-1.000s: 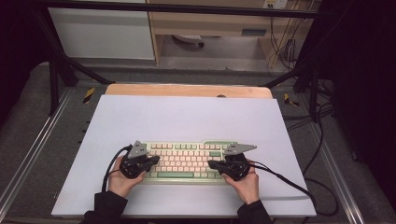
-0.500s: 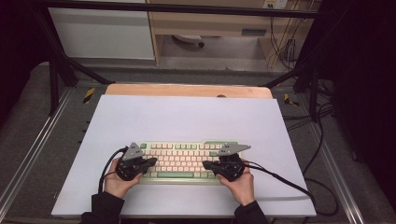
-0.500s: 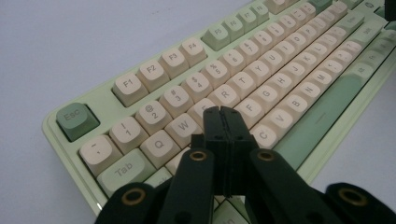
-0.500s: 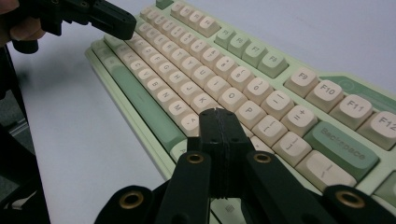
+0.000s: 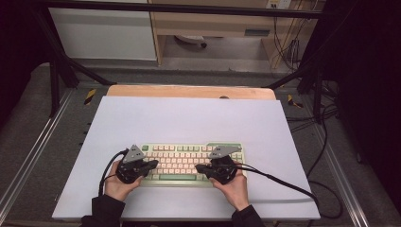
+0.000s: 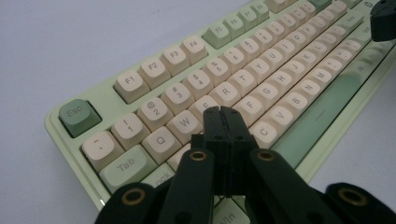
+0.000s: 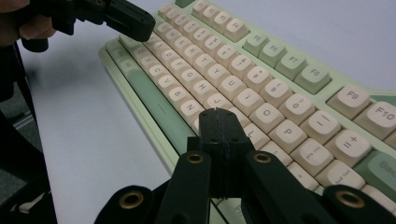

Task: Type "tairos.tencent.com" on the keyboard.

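Lying lengthwise along the surface's (image 5: pixel 189 123) near edge, the keyboard (image 5: pixel 189 158) sits beneath both pinched-together, empty claws: left claw (image 6: pixel 223 122), right claw (image 7: pixel 219 122).

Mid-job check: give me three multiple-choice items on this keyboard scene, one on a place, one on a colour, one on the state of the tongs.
1. Where does the keyboard lie?
A. on the white sheet
B. on the bare floor
C. on a shelf

2. What colour is the Esc key?
A. red
B. green
C. black

3. How do the jaws of the left tongs stand?
A. wide open
B. closed together
C. clamped on a cable

Answers: 1 A, the high view shows it on the sheet near the person's edge. 2 B, the left gripper view shows a green cap beside cream keys. 3 B, the jaws meet with nothing between them, above the letter keys; the right tongs look the same.
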`<state>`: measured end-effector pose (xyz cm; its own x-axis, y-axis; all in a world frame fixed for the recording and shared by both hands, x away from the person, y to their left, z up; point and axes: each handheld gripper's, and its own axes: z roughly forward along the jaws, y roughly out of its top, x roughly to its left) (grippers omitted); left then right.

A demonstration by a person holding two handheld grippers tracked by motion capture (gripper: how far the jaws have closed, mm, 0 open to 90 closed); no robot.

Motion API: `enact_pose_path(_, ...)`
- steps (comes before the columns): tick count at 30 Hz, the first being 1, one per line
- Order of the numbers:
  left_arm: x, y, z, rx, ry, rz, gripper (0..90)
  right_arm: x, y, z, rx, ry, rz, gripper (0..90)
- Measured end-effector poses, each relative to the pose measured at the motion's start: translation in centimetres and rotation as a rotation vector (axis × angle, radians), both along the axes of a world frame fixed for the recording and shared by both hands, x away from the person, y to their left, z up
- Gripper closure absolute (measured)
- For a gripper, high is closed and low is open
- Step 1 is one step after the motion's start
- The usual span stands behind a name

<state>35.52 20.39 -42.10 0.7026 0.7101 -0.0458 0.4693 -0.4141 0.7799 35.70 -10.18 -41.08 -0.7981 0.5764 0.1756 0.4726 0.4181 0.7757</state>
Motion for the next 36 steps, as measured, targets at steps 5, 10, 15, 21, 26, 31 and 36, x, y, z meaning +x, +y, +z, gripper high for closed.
enact_pose_path(5, 0.0, 0.0, 0.0, 0.001, 0.0, 0.002, 89.8, 0.1, 1.3, -0.1, 0.0, -0.003, 0.016, 90.0)
enact_pose_path(10, 0.0, 0.1, 0.0, -0.001, -0.001, 0.003, 89.8, 0.4, 2.6, -0.6, 0.002, 0.007, 0.025, 90.0)
enact_pose_path(15, 0.1, 0.2, 0.0, 0.0, 0.0, 0.006, 89.8, 0.6, 3.4, -1.1, -0.009, 0.009, 0.028, 90.0)
enact_pose_path(21, 0.1, 0.1, 0.0, 0.001, 0.0, 0.005, 89.7, 0.8, 3.9, -1.5, -0.006, 0.017, 0.026, 90.0)
enact_pose_path(26, 0.1, 0.1, -0.1, 0.002, 0.002, 0.005, 89.7, 1.0, 4.2, -1.9, -0.012, 0.023, 0.028, 90.0)
enact_pose_path(31, 0.1, 0.1, -0.1, 0.003, 0.002, 0.003, 89.8, 1.0, 4.3, -2.2, -0.012, 0.023, 0.032, 90.0)
enact_pose_path(36, 0.1, 0.1, -0.1, 0.002, 0.001, 0.004, 89.8, 1.1, 4.4, -2.2, -0.01, 0.024, 0.03, 90.0)
